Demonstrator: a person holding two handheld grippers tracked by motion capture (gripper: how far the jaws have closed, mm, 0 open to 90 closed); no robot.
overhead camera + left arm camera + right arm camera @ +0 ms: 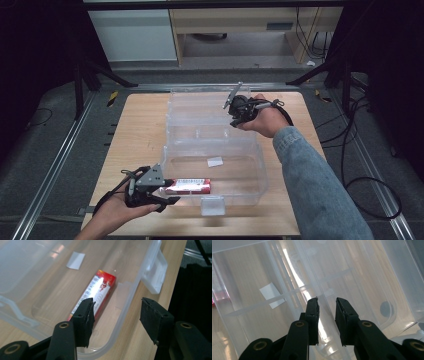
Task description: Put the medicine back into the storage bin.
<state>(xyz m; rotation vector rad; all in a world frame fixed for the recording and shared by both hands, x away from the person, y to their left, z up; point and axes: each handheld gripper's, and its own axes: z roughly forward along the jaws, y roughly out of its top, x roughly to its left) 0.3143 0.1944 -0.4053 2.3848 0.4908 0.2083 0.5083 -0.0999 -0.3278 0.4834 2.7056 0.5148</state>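
A red box (189, 186) is seen inside the clear bin (250, 170), beside the left gripper (167, 192); the far part is held by the right gripper (234, 120).

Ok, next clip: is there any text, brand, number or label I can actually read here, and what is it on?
Nothing can be read.
Red box inside the clear plastic bin: print on its white side panel, too small and washed out by glare.
White sticker on the bin's floor: blank as far as can be seen.
Left gripper and right gripper: no markings on the jaws.
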